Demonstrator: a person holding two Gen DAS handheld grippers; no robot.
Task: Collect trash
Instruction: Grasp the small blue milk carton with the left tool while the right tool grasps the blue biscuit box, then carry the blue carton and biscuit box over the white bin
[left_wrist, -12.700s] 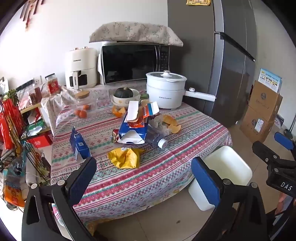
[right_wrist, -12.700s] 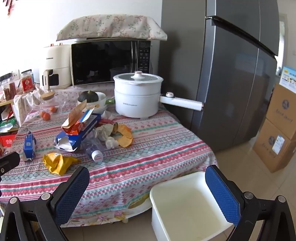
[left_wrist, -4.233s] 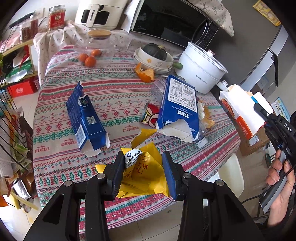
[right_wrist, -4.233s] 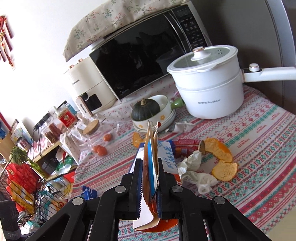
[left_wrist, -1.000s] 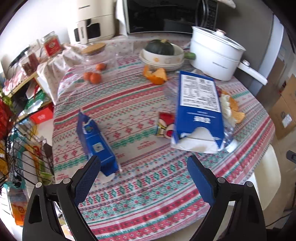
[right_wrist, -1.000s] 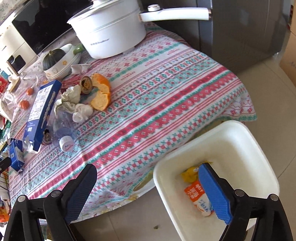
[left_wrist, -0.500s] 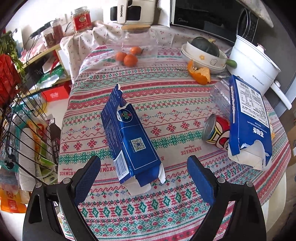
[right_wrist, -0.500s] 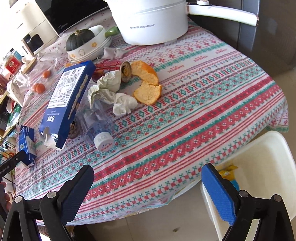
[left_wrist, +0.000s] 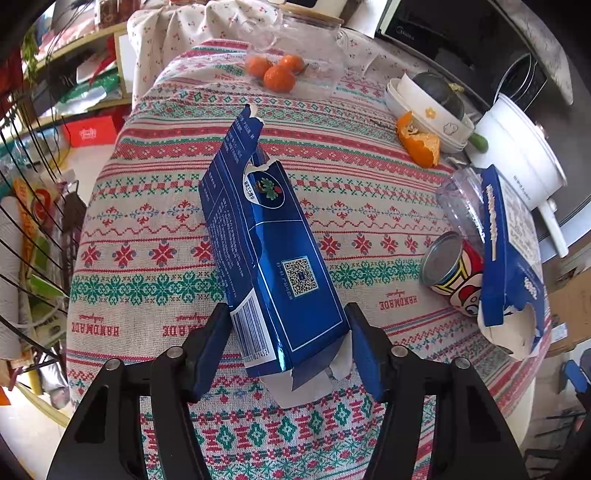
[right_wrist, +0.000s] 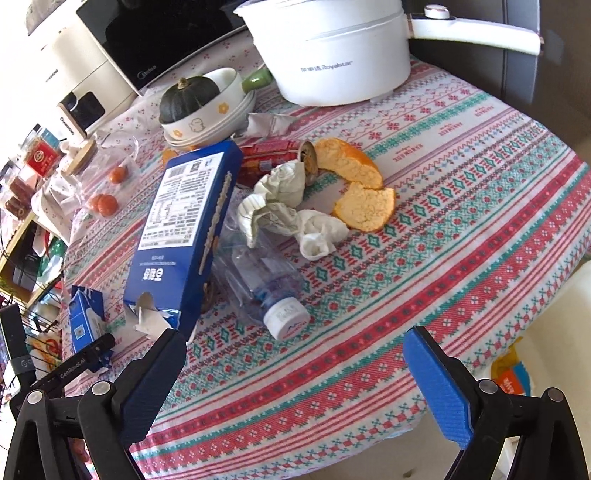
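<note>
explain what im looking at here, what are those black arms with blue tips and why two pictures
Those are two hand-held grippers, one in each of a person's hands, and each carries a wide-angle camera that looks out along its two fingers. So there are two pictures: one from the left gripper, one from the right gripper.

Both look down on a round table with a red, green and white patterned cloth strewn with rubbish. The left gripper's blue pads sit on either side of a small torn dark blue carton, closing on it. The right gripper is wide open and holds nothing.

Also on the cloth: a larger blue cardboard box, a crushed clear plastic bottle with a white cap, crumpled white tissues, orange peel pieces, a red drink can and a white electric pot.
</note>
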